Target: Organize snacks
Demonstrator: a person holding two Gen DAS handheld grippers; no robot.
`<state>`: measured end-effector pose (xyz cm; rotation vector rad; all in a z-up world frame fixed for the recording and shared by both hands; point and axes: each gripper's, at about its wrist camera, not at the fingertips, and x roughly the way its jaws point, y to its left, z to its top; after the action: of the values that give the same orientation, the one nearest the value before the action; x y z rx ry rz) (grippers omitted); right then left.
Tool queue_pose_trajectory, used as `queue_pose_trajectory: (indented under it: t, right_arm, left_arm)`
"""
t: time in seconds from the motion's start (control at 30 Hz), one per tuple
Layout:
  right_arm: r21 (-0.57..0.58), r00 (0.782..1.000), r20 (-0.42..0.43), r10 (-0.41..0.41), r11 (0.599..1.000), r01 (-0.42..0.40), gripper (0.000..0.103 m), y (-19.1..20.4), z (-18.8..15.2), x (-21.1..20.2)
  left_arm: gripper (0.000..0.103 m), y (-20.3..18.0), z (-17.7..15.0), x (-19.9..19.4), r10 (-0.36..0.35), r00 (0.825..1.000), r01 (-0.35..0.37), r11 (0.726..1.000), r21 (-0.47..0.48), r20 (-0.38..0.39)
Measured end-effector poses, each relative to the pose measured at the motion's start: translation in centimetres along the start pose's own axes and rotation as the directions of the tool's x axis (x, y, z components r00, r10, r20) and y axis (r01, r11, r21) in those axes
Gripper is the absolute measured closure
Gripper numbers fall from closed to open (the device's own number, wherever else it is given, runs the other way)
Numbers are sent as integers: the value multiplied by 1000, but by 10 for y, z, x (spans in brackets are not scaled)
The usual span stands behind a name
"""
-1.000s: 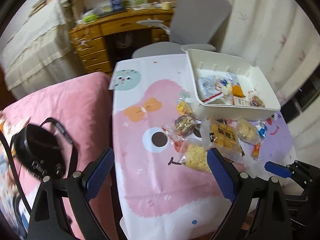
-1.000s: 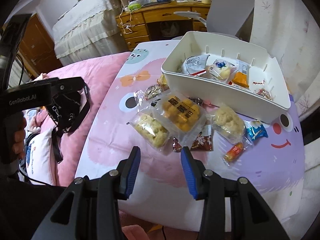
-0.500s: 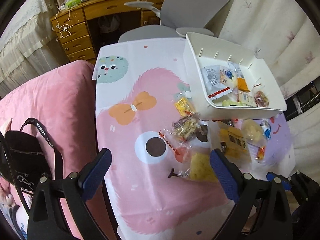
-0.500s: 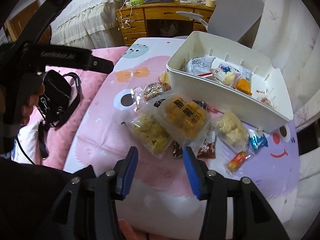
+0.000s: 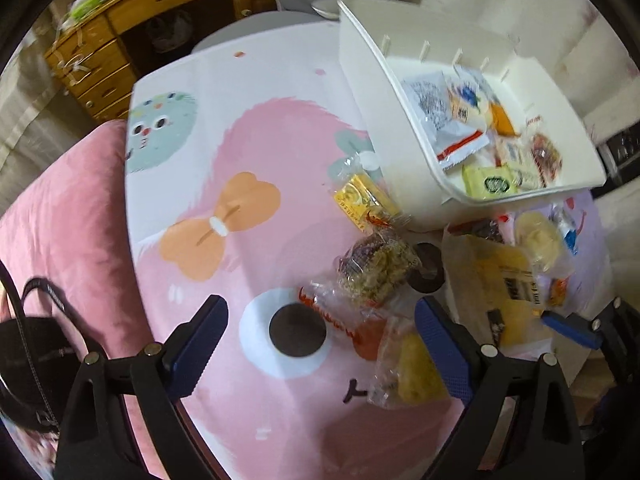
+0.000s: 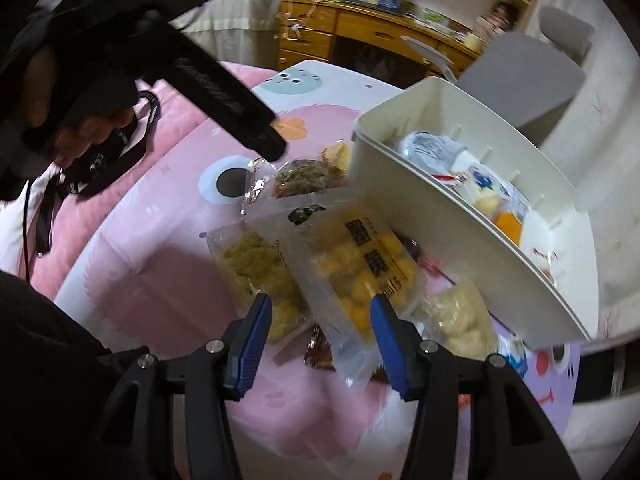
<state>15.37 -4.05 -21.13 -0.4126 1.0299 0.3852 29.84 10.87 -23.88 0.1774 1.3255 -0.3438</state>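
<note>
We have brought both grippers closer to the loose snacks beside the white bin (image 6: 460,240) than a second ago. Our right gripper (image 6: 320,332), jaws apart, now straddles the yellow-puff packet (image 6: 360,268); our left gripper (image 5: 320,344) hangs wide open near the granola packet (image 5: 376,268). A pickup looks imminent.

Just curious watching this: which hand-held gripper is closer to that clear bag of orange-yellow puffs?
Right. The right hand-held gripper is open with the bag of orange-yellow puffs partly between its fingers; the left hand-held gripper hovers farther left, over the grain bar.
</note>
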Motion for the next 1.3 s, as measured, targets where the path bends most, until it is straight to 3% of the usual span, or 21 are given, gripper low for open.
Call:
queue_pose_trajectory:
  t: [0.3, 0.63, 0.93, 1.1, 1.3]
  right_arm:
    - [-14, 999, 23, -41, 999, 41, 45, -9, 5, 17]
    - [-44, 999, 23, -40, 998, 41, 27, -13, 8, 31]
    - [20, 1000, 29, 7, 1000, -8, 12, -29, 12, 42]
    - [59, 998, 20, 53, 997, -54, 10, -37, 14, 47]
    - [108, 995, 12, 100, 989, -101, 10, -44, 13, 51]
  left_arm:
    - [9, -20, 16, 31, 26, 998, -17, 990, 142, -57]
    - [11, -25, 33, 48, 10, 996, 7, 983, 184, -92]
    - [37, -27, 37, 58, -68, 987, 91, 983, 158, -145]
    - [59, -36, 35, 62, -121, 977, 144, 982, 123, -174]
    - [60, -36, 34, 65, -132, 974, 152, 984, 96, -186]
